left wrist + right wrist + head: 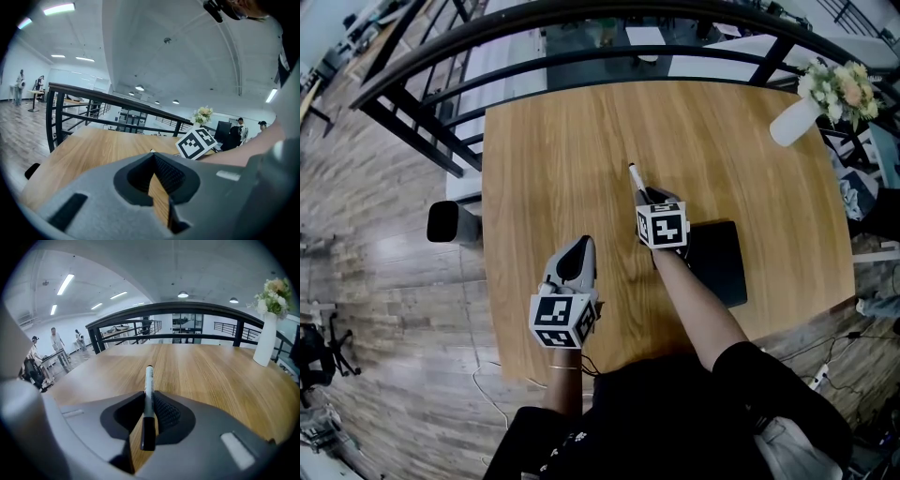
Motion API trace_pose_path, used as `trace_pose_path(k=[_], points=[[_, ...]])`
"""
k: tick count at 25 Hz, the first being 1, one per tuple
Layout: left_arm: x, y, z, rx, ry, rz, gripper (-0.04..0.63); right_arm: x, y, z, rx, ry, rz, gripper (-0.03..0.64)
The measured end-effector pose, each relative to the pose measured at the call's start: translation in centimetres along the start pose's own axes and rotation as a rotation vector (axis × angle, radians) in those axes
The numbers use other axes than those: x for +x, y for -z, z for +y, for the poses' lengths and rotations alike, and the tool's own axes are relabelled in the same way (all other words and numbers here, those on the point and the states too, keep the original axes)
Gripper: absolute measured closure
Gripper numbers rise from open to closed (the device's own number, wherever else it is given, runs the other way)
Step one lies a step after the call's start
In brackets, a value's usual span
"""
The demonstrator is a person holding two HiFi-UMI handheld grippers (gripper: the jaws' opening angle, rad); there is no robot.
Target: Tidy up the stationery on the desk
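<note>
Nearest, the left gripper (152, 158) hovers empty, its fingers pressed together. Ahead, the right gripper (149, 399) pinches a marker (149, 380) over the desk (553, 159), beside a flat black case (719, 262). The pickup looks done. Next the marker needs carrying somewhere tidy, perhaps to that case.

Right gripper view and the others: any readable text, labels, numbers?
No readable text.
White pen with black end: barrel print, if any, too blurred to read.
Patterned cube on the right gripper, same on the left gripper: black-and-white squares only, no letters.
</note>
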State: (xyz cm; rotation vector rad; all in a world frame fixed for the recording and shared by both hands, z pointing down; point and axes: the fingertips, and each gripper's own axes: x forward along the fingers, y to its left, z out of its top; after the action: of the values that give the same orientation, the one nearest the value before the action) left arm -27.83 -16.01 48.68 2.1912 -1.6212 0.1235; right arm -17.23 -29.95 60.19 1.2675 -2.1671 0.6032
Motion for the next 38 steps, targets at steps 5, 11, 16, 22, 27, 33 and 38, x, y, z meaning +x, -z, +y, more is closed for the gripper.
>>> trace_pose_path(k=[5, 11, 16, 22, 27, 33, 38], points=[[-0.5, -0.5, -0.7, 0.014, 0.012, -0.011, 0.603, -2.0, -0.3, 0.2, 0.012, -0.005, -0.036, 0.538], [-1.3, -0.9, -1.5, 0.033, 0.028, -0.023, 0.603, -4.4, 0.0, 0.1, 0.034, -0.004, -0.076, 0.538], [-1.6, -0.4, -2.2, 0.027, 0.045, -0.022, 0.603, -6.2, 0.6, 0.1, 0.058, -0.005, -0.102, 0.538], [-1.5, -0.1, -3.9, 0.049, 0.066, -0.018, 0.603, -8.4, 1.1, -0.5, 0.074, -0.006, -0.129, 0.538], [-1.1, 0.1, -5.1, 0.065, 0.073, -0.015, 0.603, -10.0, 1.8, -1.2, 0.095, -0.017, -0.139, 0.538], [-0.2, 0.2, -6.7, 0.084, 0.085, -0.011, 0.603, -12.1, 2.4, -2.3, 0.119, -0.028, -0.170, 0.538], [0.7, 0.5, -9.2, 0.100, 0.100, -0.001, 0.603, -14.2, 3.6, -4.4, 0.131, -0.021, -0.173, 0.538]])
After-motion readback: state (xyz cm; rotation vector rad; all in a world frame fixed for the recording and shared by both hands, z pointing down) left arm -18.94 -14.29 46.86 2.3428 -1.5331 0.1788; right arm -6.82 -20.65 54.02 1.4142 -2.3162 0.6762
